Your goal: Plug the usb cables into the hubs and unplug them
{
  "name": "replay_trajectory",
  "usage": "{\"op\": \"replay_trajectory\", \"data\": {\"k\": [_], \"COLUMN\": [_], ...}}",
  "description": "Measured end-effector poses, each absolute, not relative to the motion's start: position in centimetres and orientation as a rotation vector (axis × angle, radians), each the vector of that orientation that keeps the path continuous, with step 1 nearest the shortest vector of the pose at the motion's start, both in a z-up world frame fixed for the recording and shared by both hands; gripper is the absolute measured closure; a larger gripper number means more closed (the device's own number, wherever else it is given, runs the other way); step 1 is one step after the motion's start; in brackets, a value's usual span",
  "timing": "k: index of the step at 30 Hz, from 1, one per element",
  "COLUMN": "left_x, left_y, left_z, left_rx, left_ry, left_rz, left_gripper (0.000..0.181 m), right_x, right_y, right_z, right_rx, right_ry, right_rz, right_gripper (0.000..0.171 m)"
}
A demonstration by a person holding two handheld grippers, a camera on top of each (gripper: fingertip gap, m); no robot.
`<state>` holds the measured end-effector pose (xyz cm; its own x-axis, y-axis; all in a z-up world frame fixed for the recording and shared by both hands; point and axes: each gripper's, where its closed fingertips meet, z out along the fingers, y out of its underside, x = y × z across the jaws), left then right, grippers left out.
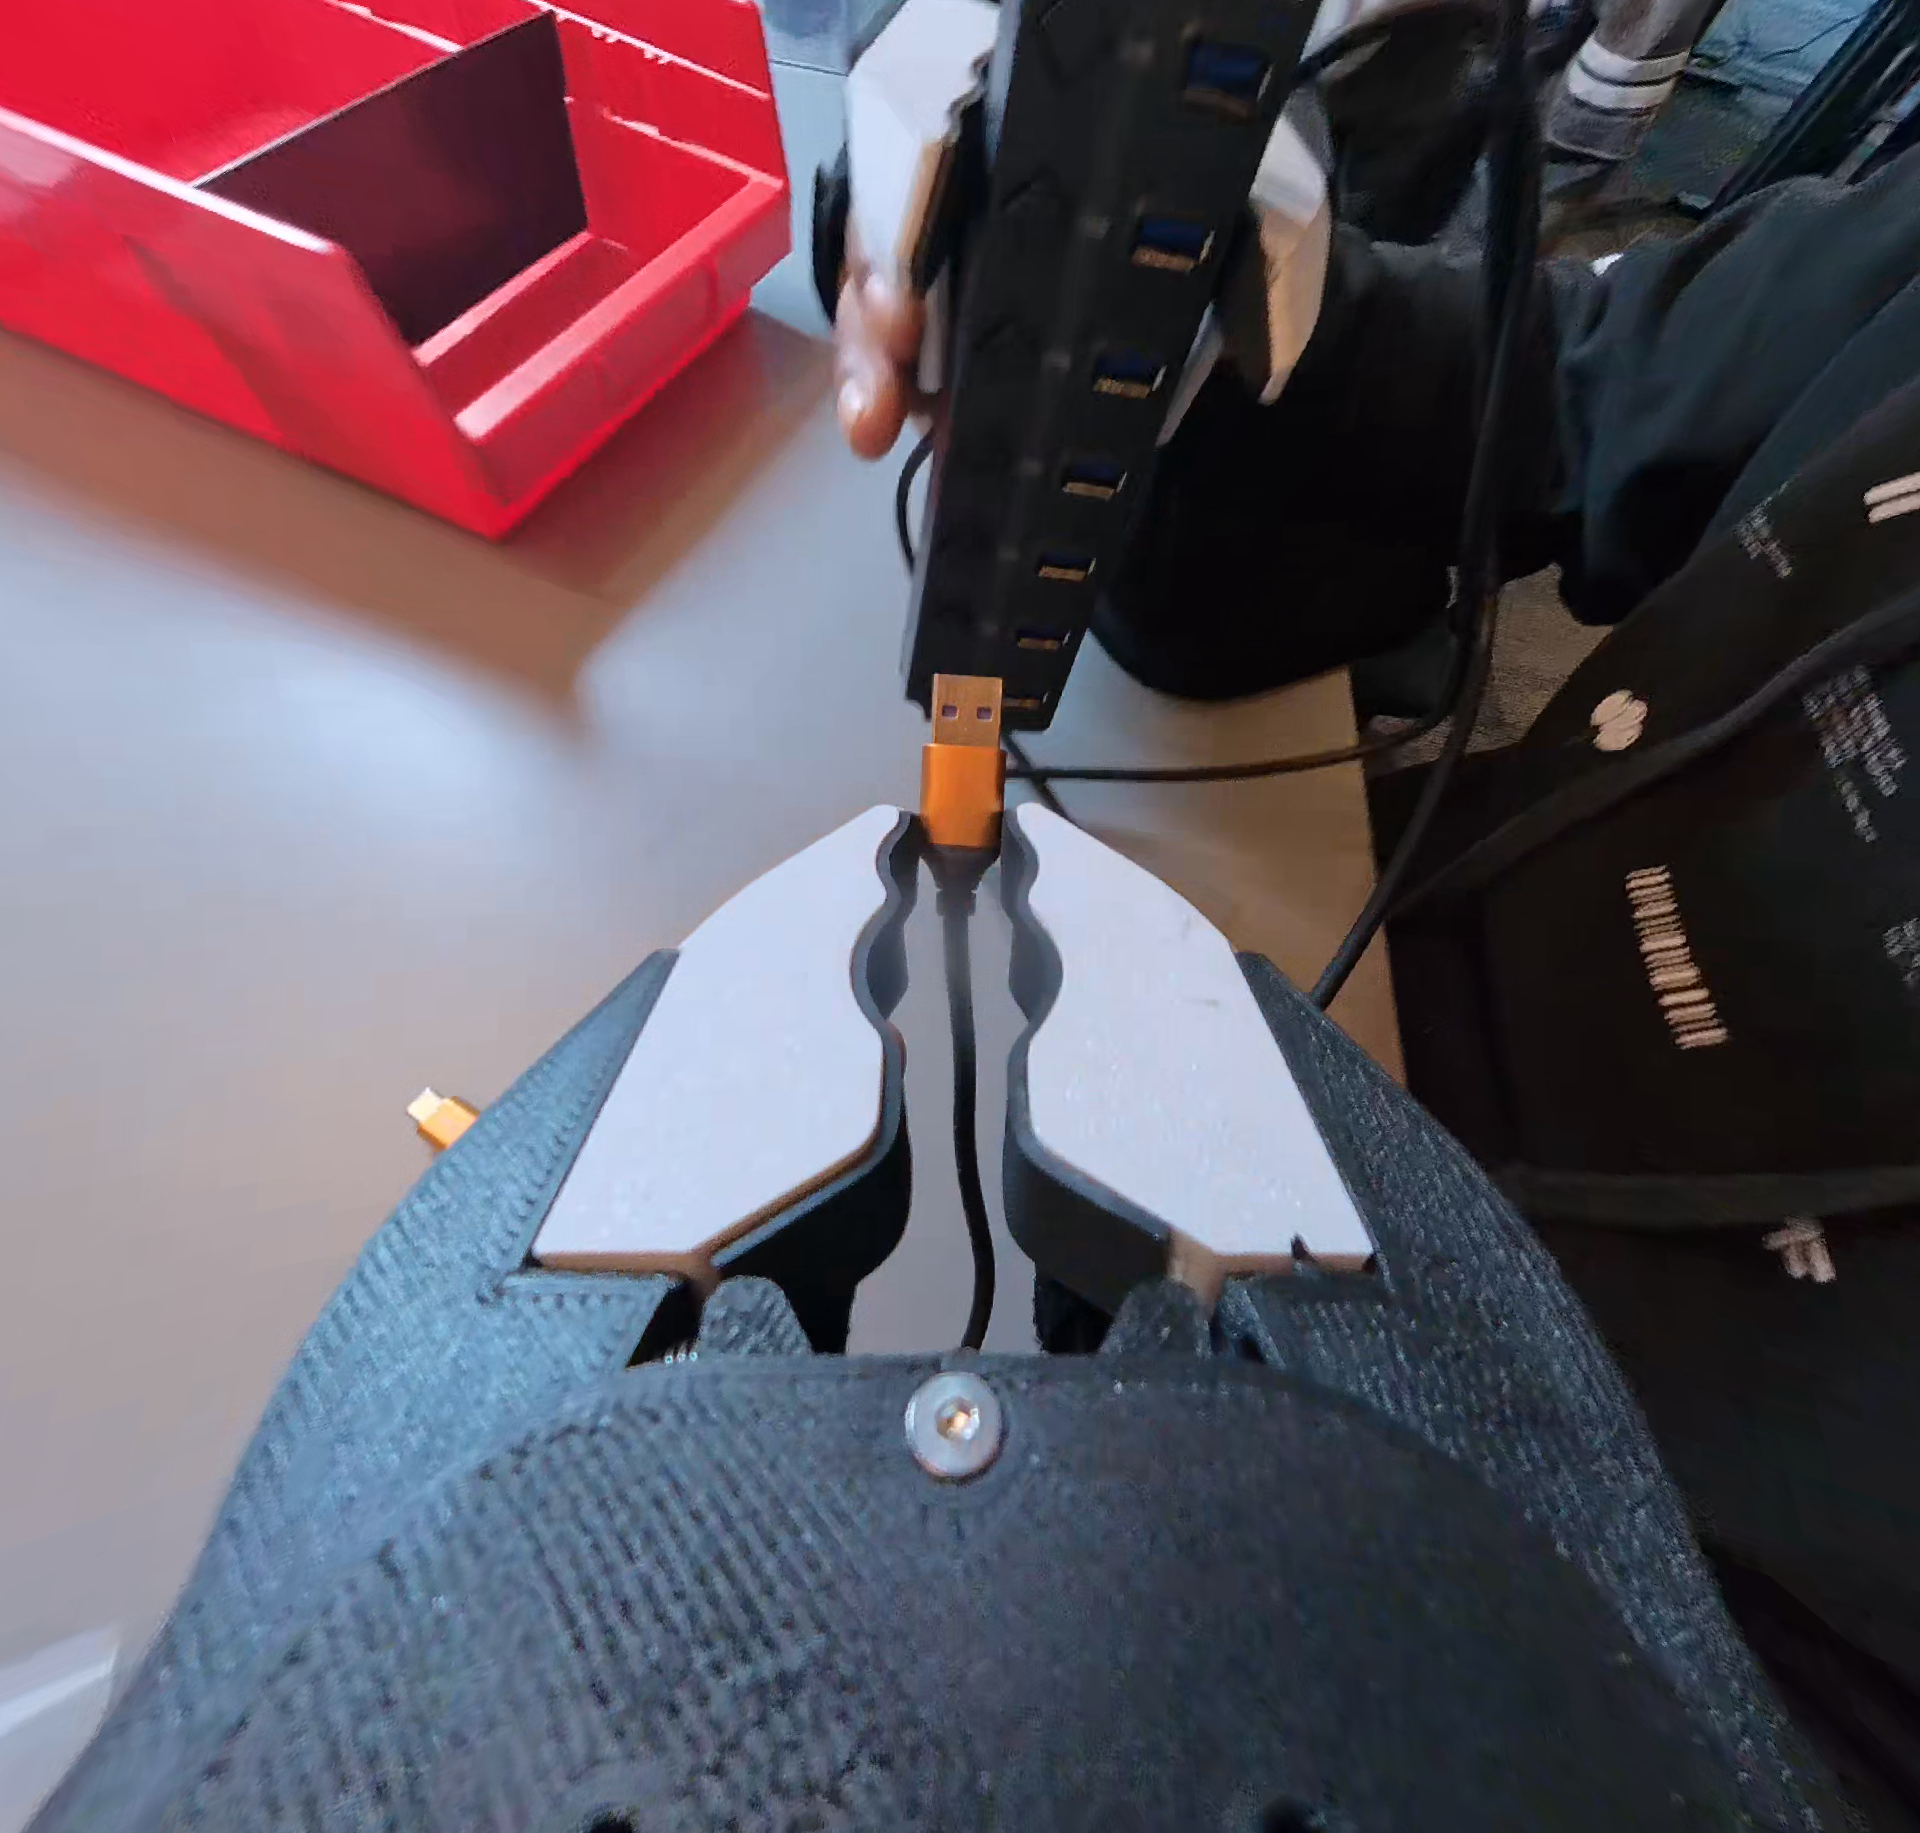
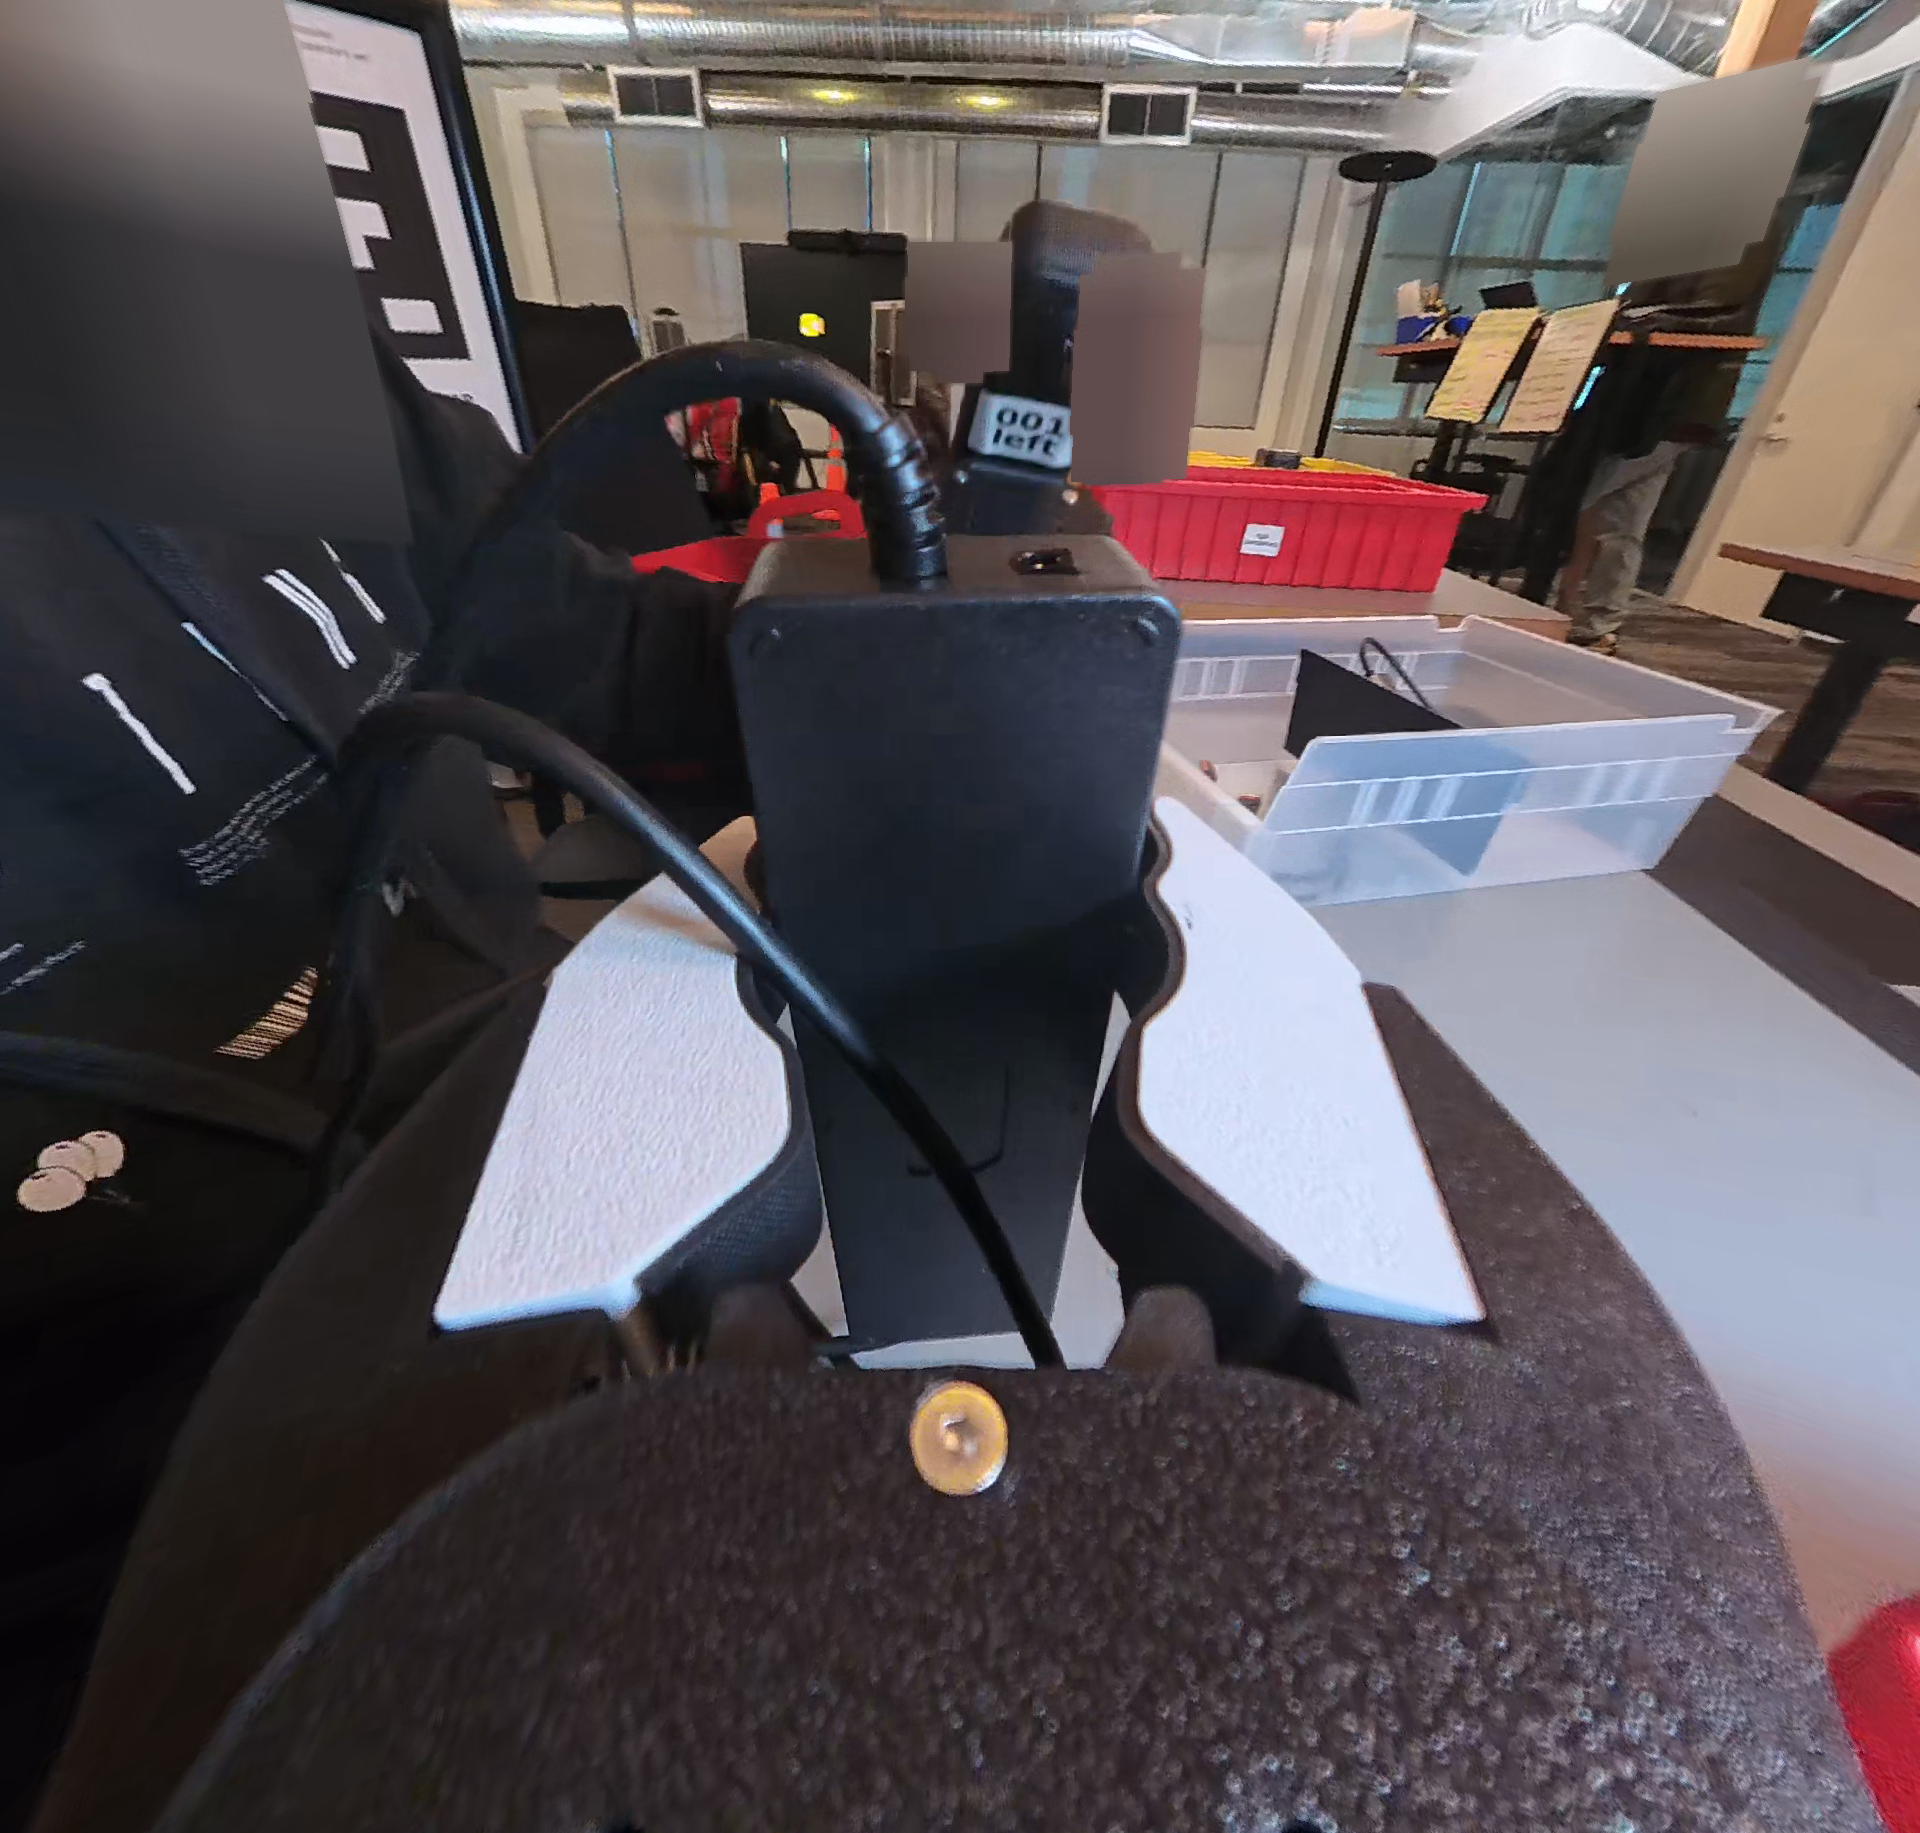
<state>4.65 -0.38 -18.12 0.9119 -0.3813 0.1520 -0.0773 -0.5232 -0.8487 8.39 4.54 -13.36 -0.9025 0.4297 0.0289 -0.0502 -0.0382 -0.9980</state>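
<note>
Above the grey bench [image 1: 312,744], left fingers [image 1: 961,833] pinch an orange USB plug [image 1: 964,765] while right fingers [image 2: 951,848] clamp the black hub [image 2: 951,744].

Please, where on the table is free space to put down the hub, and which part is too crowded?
The table is bare left of the left hand-held gripper, in front of the red bin; only a small orange connector lies near the gripper. More bare surface shows in front of the clear bin. Around the hub, cables and a sleeve crowd the table edge.
</note>
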Motion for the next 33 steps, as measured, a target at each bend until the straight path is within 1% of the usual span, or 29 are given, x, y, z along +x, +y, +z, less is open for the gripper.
{"op": "replay_trajectory", "data": {"k": [7,14,33], "left_x": [8.3,9.2,8.3], "left_y": [2.3,3.2,2.5], "left_z": [-16.7,-16.1,-17.3], "left_rx": [-2.157,-2.189,-2.522], "left_ry": [0.384,0.419,0.597], "left_rz": [-0.453,-0.475,-0.299], "left_gripper": [0.166,0.166,0.166], "right_x": [8.4,7.9,6.6], "right_y": [4.3,3.5,3.0], "right_z": [-13.6,-14.8,-17.6], "right_rx": [-0.439,-0.465,-0.532], "right_ry": [-1.912,-1.979,-2.178], "right_rz": [2.154,2.090,1.628], "right_gripper": [0.108,0.108,0.109]}}
